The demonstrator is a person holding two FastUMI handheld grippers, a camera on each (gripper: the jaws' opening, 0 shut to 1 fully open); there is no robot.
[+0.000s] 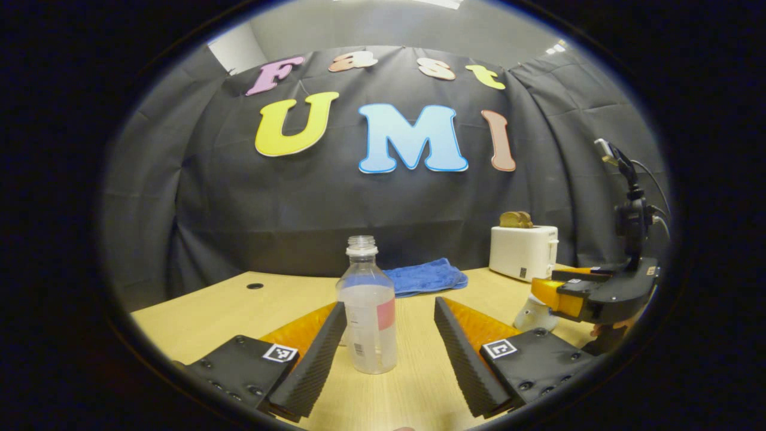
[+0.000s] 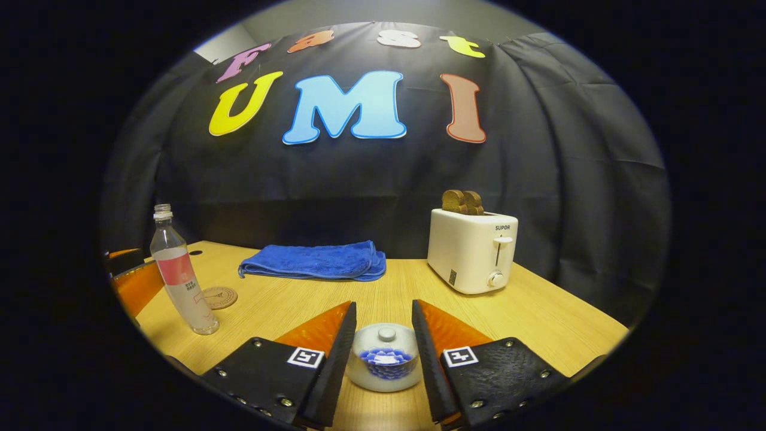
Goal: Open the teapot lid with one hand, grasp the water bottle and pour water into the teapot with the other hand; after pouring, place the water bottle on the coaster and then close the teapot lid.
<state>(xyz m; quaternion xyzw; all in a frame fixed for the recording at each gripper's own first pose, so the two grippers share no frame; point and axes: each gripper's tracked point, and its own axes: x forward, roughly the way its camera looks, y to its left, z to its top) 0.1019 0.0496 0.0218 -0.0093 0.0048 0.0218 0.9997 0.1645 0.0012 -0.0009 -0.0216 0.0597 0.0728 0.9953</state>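
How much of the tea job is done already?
Nothing is finished yet. The teapot lid is on, between the open right gripper fingers. The left gripper is open around the uncapped water bottle. Lifting, pouring, setting it on the coaster and closing remain.

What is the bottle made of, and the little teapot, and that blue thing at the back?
The water bottle looks like thin clear plastic: you can see through it, and it has a printed label. The teapot seems glazed ceramic, white and glossy with a small knob on its lid, though it could be porcelain. The blue towel looks like soft fuzzy cloth, folded in floppy layers.
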